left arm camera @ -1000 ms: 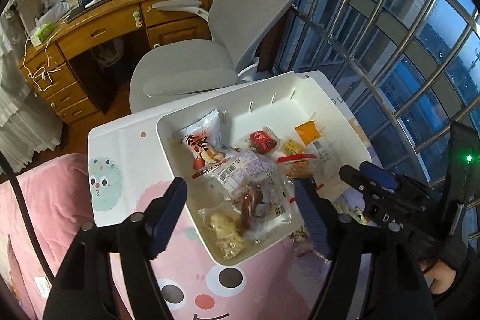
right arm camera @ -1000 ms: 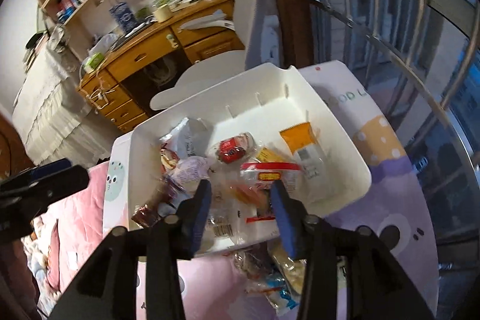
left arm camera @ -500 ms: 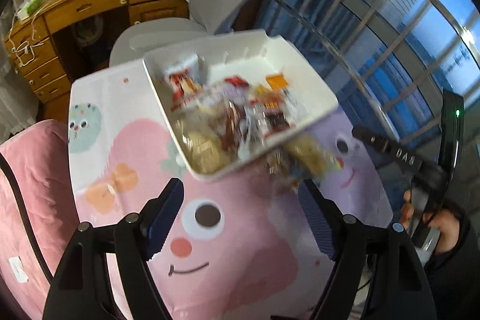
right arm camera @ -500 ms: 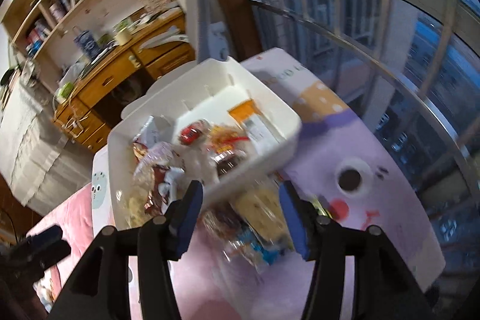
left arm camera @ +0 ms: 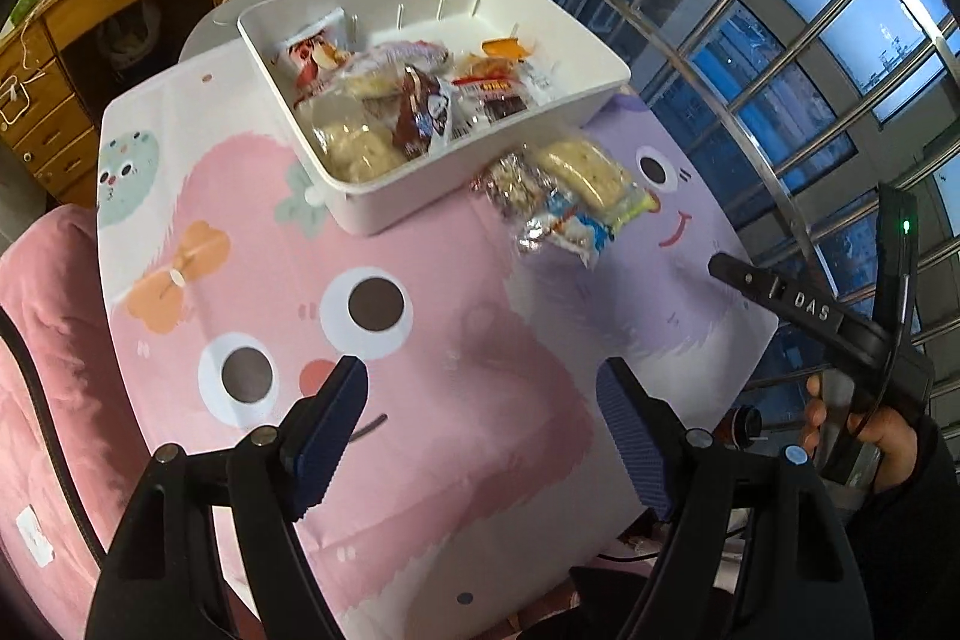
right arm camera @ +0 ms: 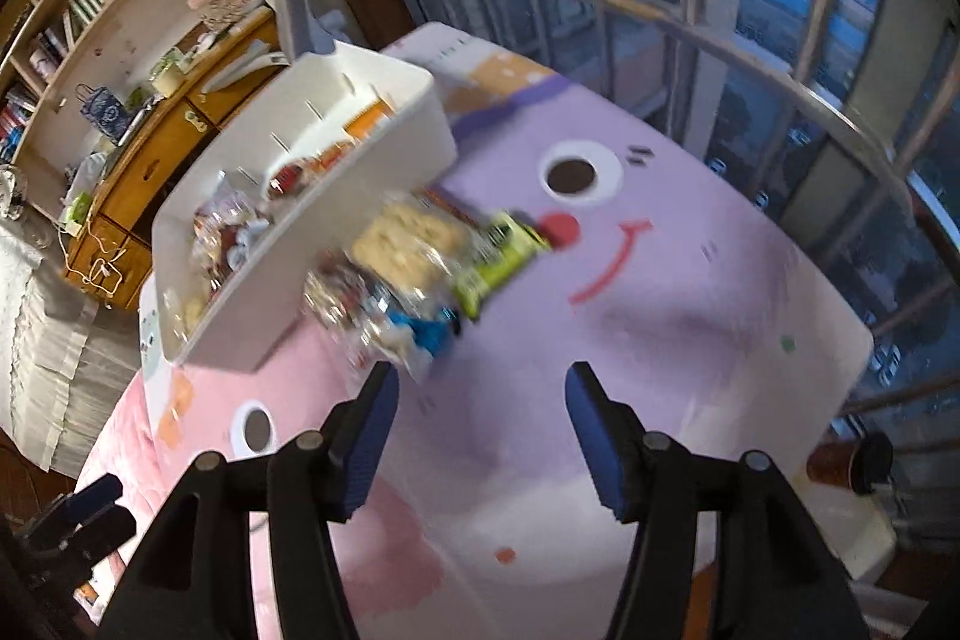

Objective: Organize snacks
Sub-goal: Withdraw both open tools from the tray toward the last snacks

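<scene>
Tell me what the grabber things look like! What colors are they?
Both are black plastic. The left gripper and the right gripper each have two angled fingers tipped with ribbed dark-blue pads, joined by round silver bolts. Seen from the left camera, the right one has "DAS" printed in white and a small green light, and the hand gripping it wears a dark sleeve.

Dim bluish daylight, strong fisheye distortion

Light is admitted through the window (left arm camera: pixel 780 40); snack packets (right arm camera: pixel 408 268) nearby are blurred in the right view.
</scene>
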Demonstrator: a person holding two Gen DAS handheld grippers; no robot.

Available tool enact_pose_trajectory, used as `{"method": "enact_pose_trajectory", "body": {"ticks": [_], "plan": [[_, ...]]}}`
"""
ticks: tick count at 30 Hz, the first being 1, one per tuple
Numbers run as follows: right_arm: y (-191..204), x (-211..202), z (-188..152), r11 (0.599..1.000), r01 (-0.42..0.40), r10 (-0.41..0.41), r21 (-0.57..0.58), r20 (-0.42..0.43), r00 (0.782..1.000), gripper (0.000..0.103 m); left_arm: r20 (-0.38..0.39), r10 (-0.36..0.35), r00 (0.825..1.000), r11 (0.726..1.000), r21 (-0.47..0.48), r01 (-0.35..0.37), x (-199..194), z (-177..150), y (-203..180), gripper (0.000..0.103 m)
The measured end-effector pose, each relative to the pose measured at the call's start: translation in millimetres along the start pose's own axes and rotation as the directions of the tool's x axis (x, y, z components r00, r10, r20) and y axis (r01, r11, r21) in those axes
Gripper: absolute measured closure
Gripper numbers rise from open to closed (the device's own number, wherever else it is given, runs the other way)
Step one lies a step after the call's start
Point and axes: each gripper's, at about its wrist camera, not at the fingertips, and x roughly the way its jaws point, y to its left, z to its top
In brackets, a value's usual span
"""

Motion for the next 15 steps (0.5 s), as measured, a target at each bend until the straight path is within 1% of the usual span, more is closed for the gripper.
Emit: {"method": "enact_pose_trajectory", "body": {"ticks": [6, 10, 13, 15], "plan": [[-14.8, 3.5, -18.7, 1.000, 0.009, -0.008, 0.007, -0.044, 0.999, 0.043, -0.020, 0.009, 1.000, 0.999, -0.033, -0.010, 7.3, -1.0, -5.1, 0.025], [-21.3, 7.1, -20.0, 1.000, 0.009, -0.011, -0.020, -0.066, 0.998, 0.042, -0.039, 0.021, 0.999, 0.997, -0.073, -0.023, 15.8, 0.9, -9.2, 0.025], [-26.4, 11.9, -16.7, 0.999, 0.000, -0.005, -0.049, -0.088, 0.996, 0.042, -0.046, 0.045, 0.998, 0.995, -0.089, -0.049, 22.6, 5.0, -16.4, 0.024], [-30.3, 17.0, -12.2, 0.997, -0.003, -0.006, -0.082, -0.108, 0.994, 0.042, -0.050, 0.071, 0.996, 0.993, -0.096, -0.075, 27.9, 9.4, -24.1, 0.020]]}}
